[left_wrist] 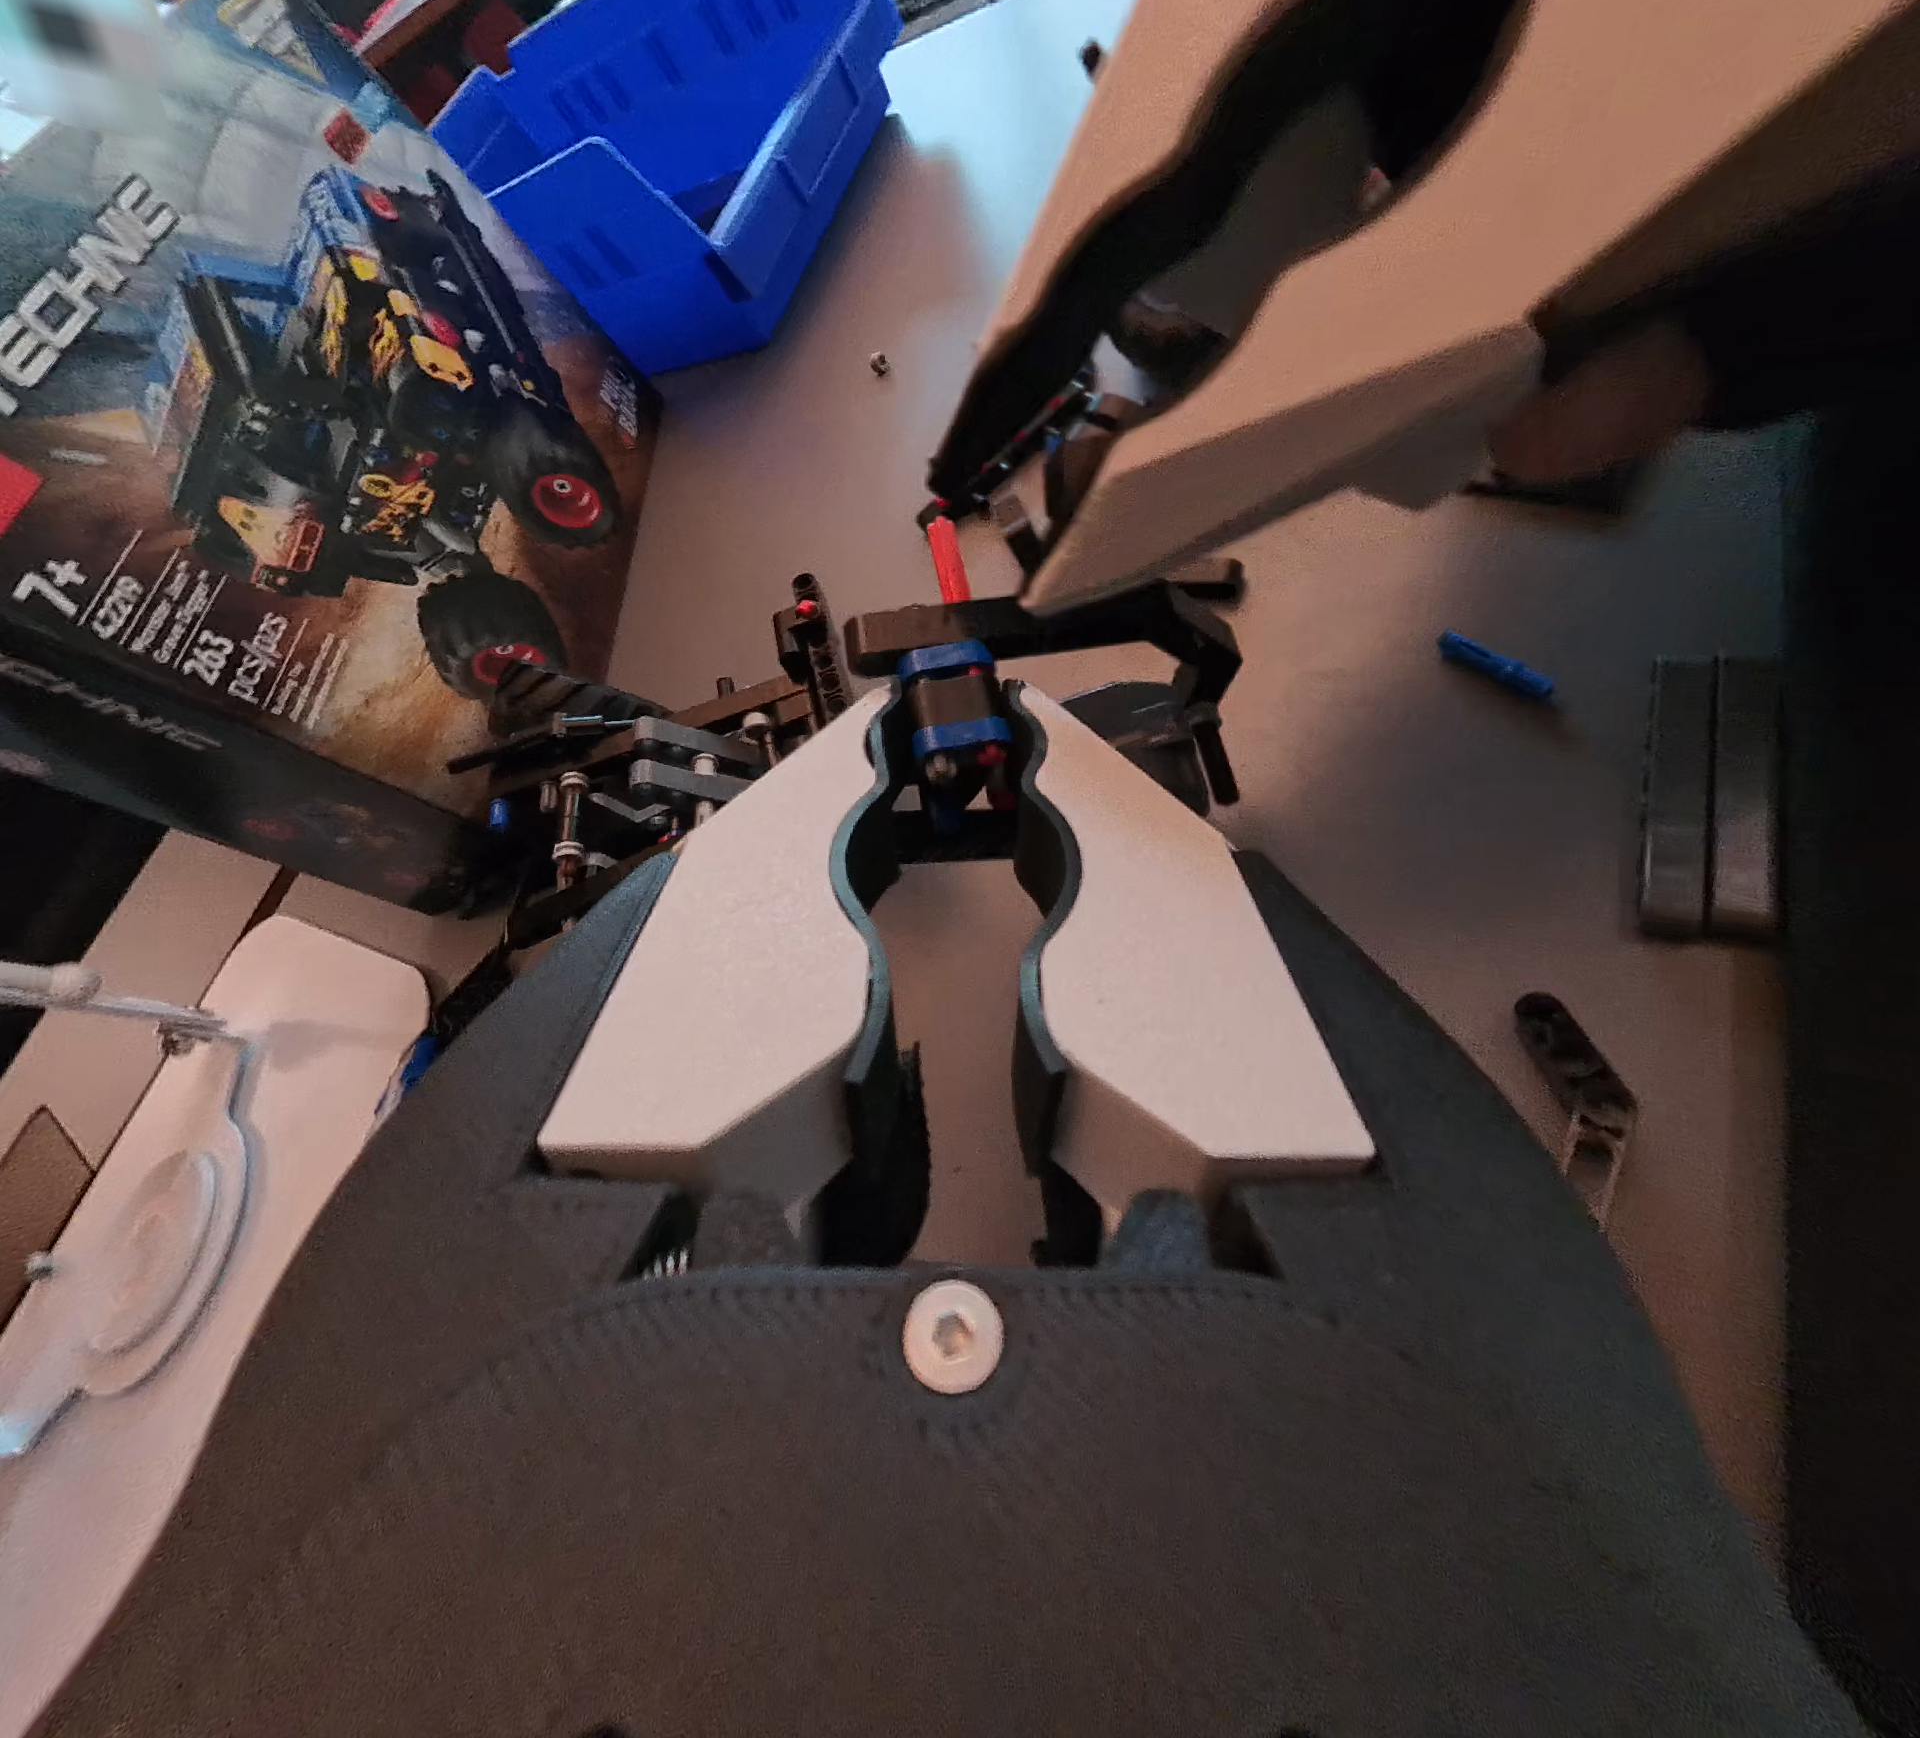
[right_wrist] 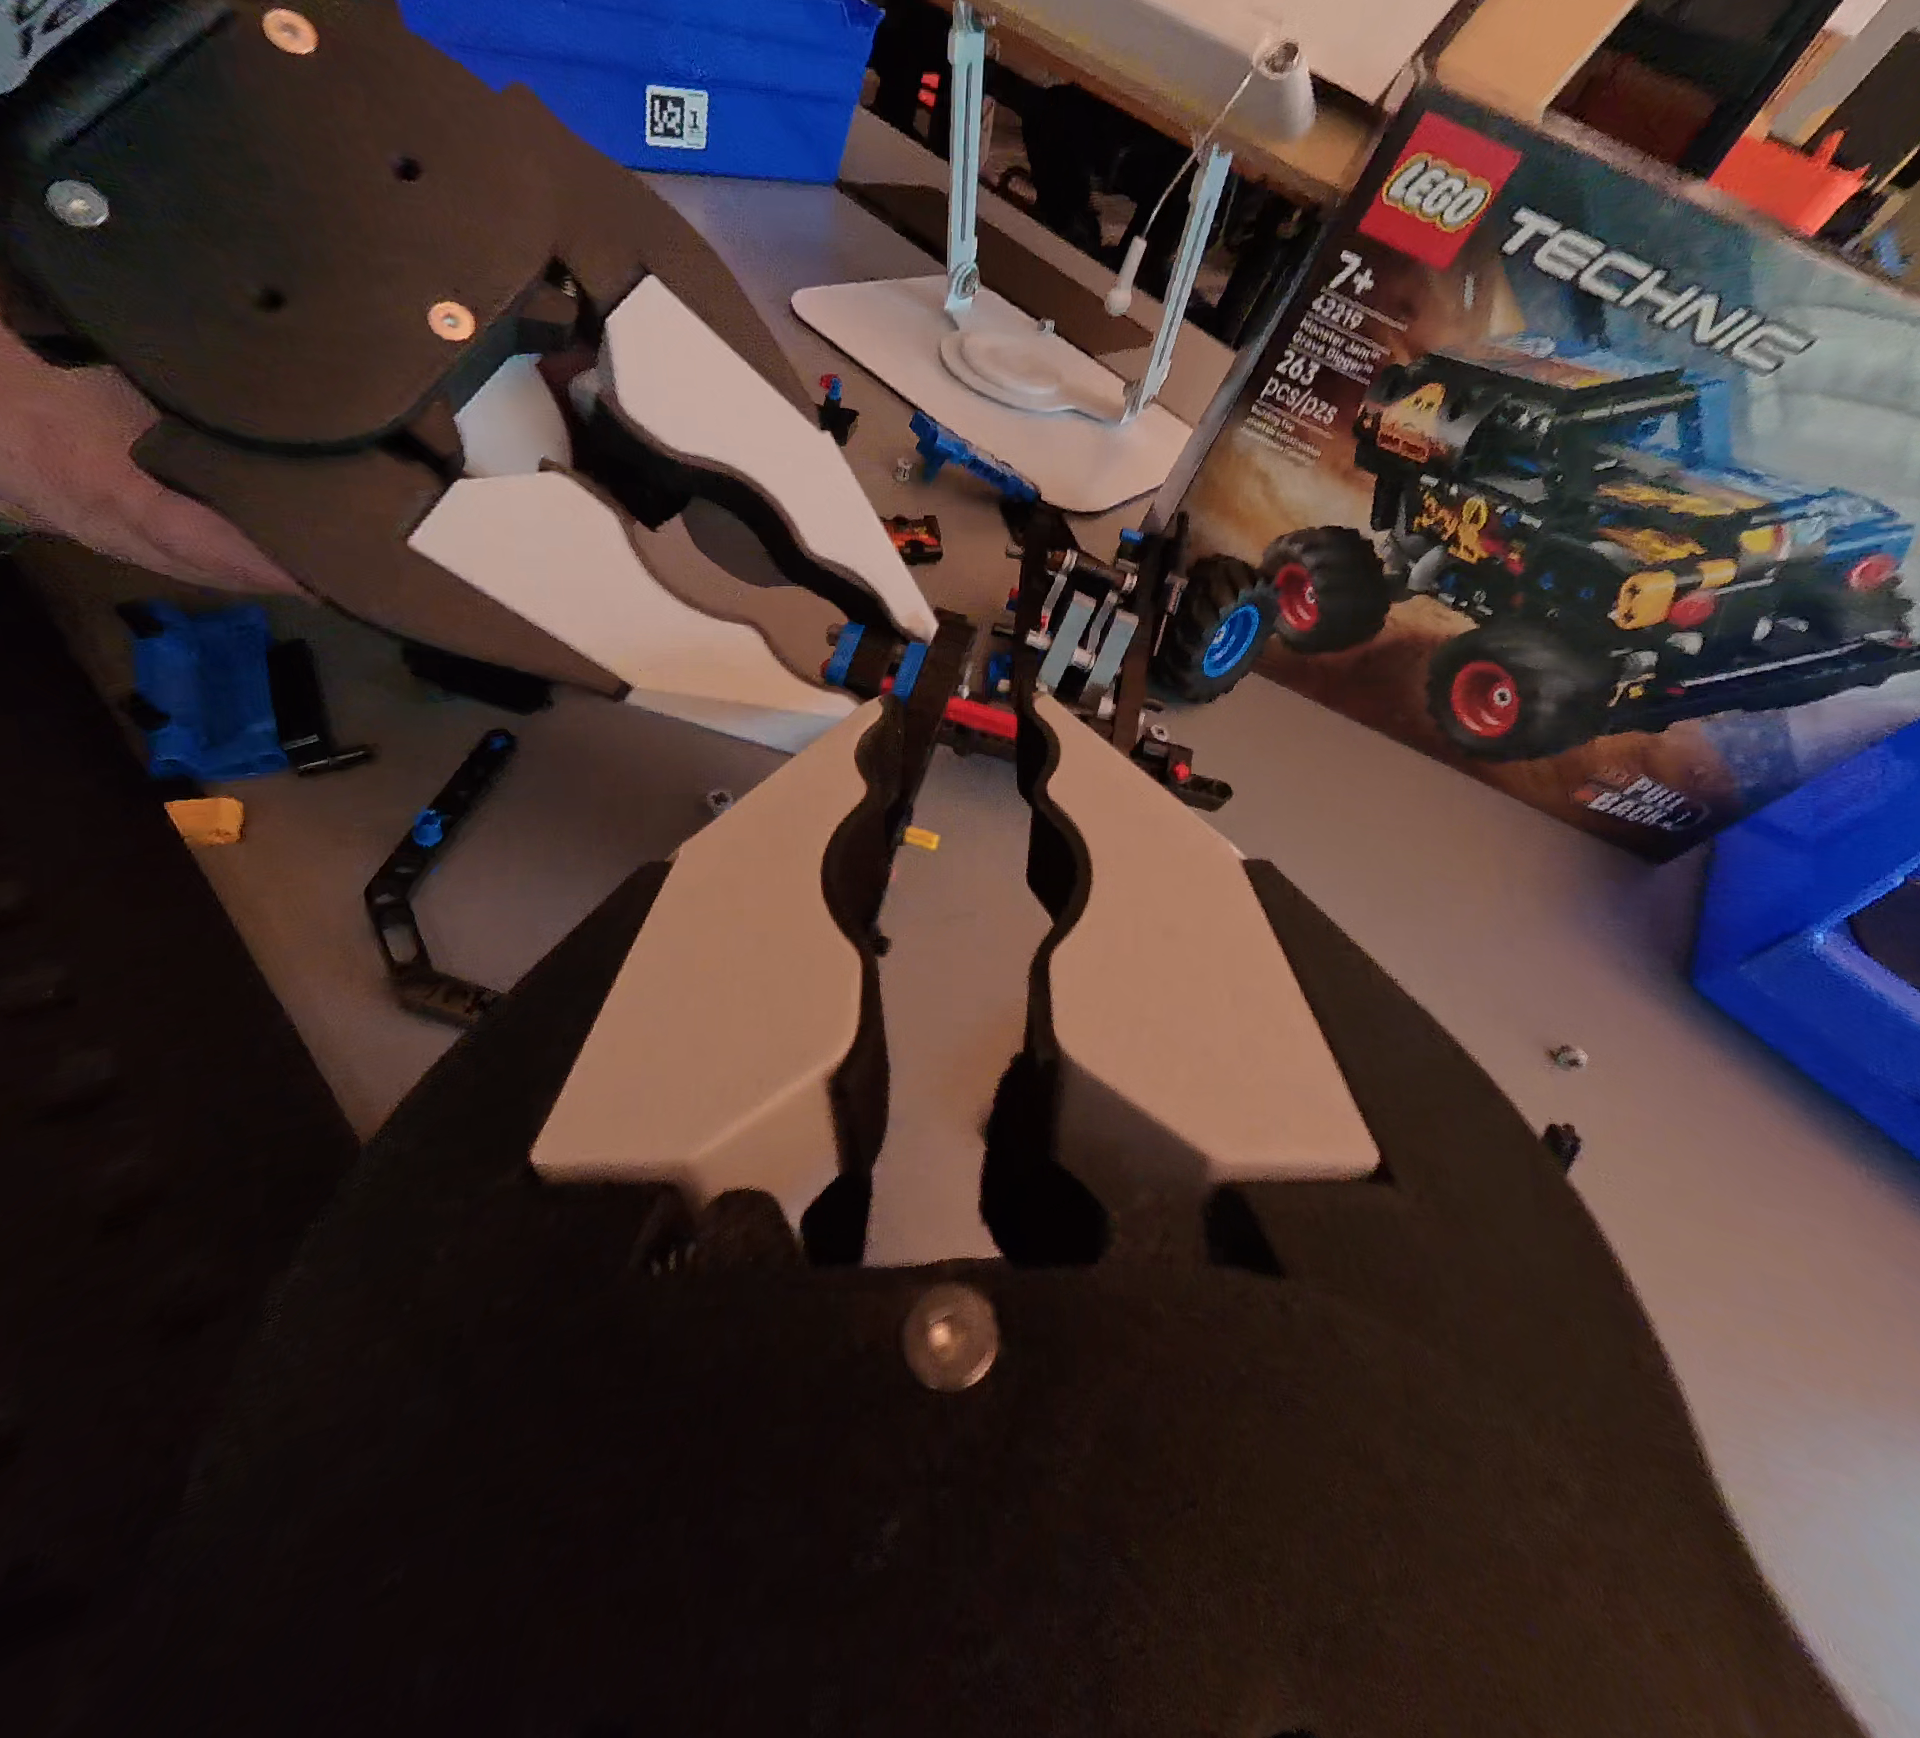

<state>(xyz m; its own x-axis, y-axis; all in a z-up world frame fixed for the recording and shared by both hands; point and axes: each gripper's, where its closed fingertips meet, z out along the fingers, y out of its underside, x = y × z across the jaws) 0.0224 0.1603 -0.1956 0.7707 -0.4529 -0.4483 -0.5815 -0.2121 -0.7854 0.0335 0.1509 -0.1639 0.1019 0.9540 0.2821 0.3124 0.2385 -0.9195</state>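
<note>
Currently | left gripper (left_wrist: 951, 701) clenched on black-and-blue block of toy chassis (left_wrist: 644, 774) | right gripper (right_wrist: 961, 712) grasping black beam (right_wrist: 935, 680) against it | next: steady alignment.

Grey table (right_wrist: 1403, 961) carries scattered parts. Toy set box (right_wrist: 1621, 462), printed with a monster truck, stands upright at the right. White stand (right_wrist: 997, 379) with two thin metal arms sits beside it. Blue bins (right_wrist: 623, 26) at the rear; another blue bin (right_wrist: 1829, 940) at the right edge. Loose items: black angled beam (right_wrist: 426, 878), yellow piece (right_wrist: 206, 821), blue pin (left_wrist: 1496, 665), two grey bars (left_wrist: 1709, 795).
</note>
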